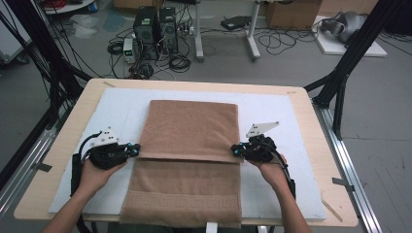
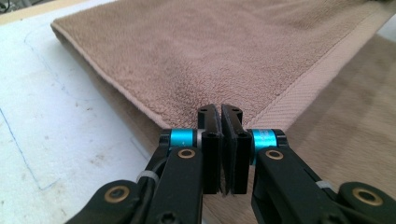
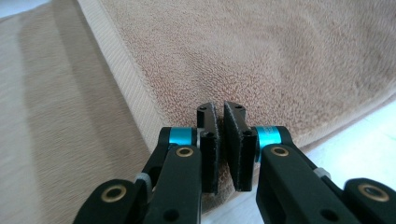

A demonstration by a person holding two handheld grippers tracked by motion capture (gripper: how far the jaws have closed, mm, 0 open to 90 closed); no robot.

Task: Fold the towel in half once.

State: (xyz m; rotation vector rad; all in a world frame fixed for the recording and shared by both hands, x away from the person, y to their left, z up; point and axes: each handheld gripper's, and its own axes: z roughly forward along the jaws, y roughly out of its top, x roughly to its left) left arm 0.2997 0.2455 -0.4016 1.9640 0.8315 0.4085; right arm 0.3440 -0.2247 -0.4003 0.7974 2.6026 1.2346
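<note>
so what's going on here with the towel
A person is folding a tan terry-cloth towel on a white padded mat over a light wooden table. The left gripper and right gripper are each shut on a side edge of the towel's folded-over upper layer, near its hemmed end. The lower layer lies flat towards the person.

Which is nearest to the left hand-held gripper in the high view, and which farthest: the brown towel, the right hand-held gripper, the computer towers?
1. Brown towel: at the left hand-held gripper jaws.
2. Right hand-held gripper: across the towel.
3. Computer towers: on the floor beyond the table.
</note>
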